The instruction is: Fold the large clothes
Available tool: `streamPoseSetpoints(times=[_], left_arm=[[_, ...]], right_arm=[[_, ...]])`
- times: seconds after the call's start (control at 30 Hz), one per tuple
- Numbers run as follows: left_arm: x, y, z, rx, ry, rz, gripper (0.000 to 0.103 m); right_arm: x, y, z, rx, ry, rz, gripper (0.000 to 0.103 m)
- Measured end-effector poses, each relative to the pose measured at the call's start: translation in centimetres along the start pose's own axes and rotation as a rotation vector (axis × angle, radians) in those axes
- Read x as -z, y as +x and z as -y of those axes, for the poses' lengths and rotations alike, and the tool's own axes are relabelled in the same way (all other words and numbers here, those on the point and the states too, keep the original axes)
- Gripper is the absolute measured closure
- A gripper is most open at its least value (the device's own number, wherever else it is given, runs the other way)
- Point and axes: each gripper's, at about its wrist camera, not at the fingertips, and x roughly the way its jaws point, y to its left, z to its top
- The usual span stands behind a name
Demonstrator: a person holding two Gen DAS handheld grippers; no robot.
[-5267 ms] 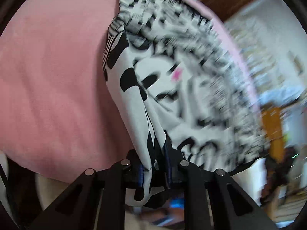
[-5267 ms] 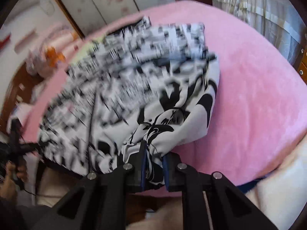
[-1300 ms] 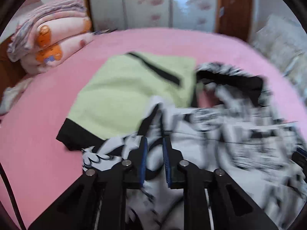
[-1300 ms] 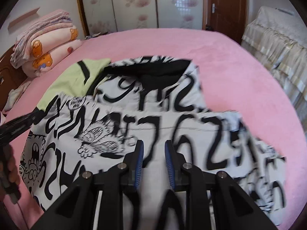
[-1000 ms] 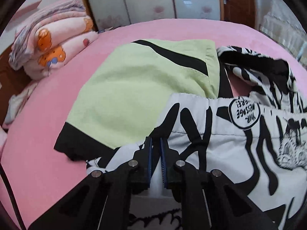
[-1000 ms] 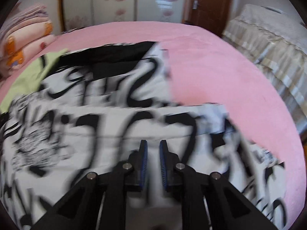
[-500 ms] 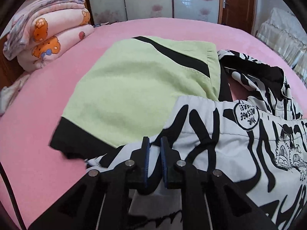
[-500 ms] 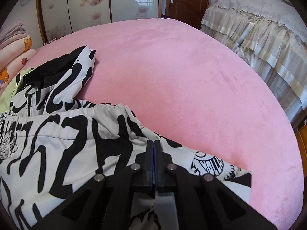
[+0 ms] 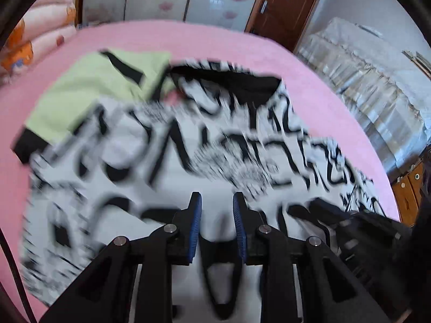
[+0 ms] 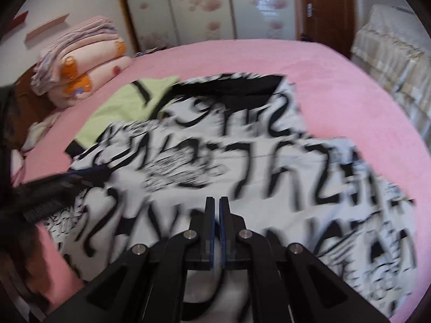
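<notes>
The white garment with bold black graffiti print (image 10: 242, 167) lies spread on the pink bed (image 10: 336, 86), one fold apparently laid. The left hand-held gripper (image 9: 216, 215) has just been opening, nothing between its jaws; the right hand-held gripper (image 10: 215, 215) is together, empty. Next likely needs a fresh edge gripped around 6 o'clock.

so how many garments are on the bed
2: a black-and-white printed garment spread across the near middle, and a green garment partly under its far left edge. More may be hidden beneath.

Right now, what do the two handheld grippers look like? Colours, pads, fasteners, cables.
Both match. The left gripper and right gripper each have matte black angular fingers with triangular cut-outs, ribbed blue pads on the inner faces, and round silver pivot pins along the linkage. A thin black cable runs down the left edge of the left wrist view. No markings readable; no sleeve clearly visible.
</notes>
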Motion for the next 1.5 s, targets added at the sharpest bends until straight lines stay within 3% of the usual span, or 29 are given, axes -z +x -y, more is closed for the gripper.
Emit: streamPoseSetpoints(times=[0.1, 0.23, 0.33, 0.43, 0.5, 0.6, 0.83, 1.13, 1.2, 1.3, 1.37, 1.5], left_arm=[[2.0, 3.3, -0.2, -0.063, 0.003, -0.082, 0.081], [3.4, 2.2, -2.7, -0.125, 0.049, -0.069, 0.081], [4.0, 0.3, -6.7, -0.204, 0.051, -0.071, 0.081], [5.0, -2.3, -10.8, -0.276, 0.037, -0.061, 0.081], [5.8, -3.9, -13.5, -0.324, 0.009, -0.059, 0.081], [6.9, -5.8, -16.7, -0.305, -0.056, -0.045, 0.081], [8.2, -5.6, -16.6, -0.373, -0.023, -0.029, 0.081], [7.4, -5.7, -16.5, -0.344, -0.073, -0.078, 0.08], [7.2, -6.0, -16.6, -0.33, -0.088, -0.096, 0.077], [7.0, -6.9, -16.4, -0.304, -0.106, -0.112, 0.065], [6.9, -7.9, -16.1, -0.299, -0.104, -0.106, 0.048], [6.7, -9.9, -15.2, -0.29, -0.057, -0.083, 0.045]], right_arm=[[1.7, 2.4, 0.3, 0.037, 0.02, -0.076, 0.1], [3.5, 1.2, 4.2, 0.032, 0.033, -0.064, 0.103], [5.1, -1.0, 8.3, 0.27, -0.011, -0.056, 0.101], [7.2, -2.3, 13.9, 0.389, 0.04, -0.093, 0.101], [8.9, -4.7, 18.1, 0.321, 0.131, -0.061, 0.103], [10.2, -7.0, 19.8, 0.366, 0.163, -0.025, 0.103], [9.9, -5.1, 19.0, 0.45, 0.141, -0.063, 0.103], [9.5, -5.7, 20.5, 0.395, 0.254, -0.113, 0.102], [9.1, -5.8, 20.5, 0.391, 0.271, -0.139, 0.1], [8.4, -6.2, 20.2, 0.385, 0.29, -0.169, 0.097], [8.0, -6.9, 19.9, 0.375, 0.301, -0.176, 0.091], [7.3, -7.9, 18.8, 0.365, 0.299, -0.188, 0.079]])
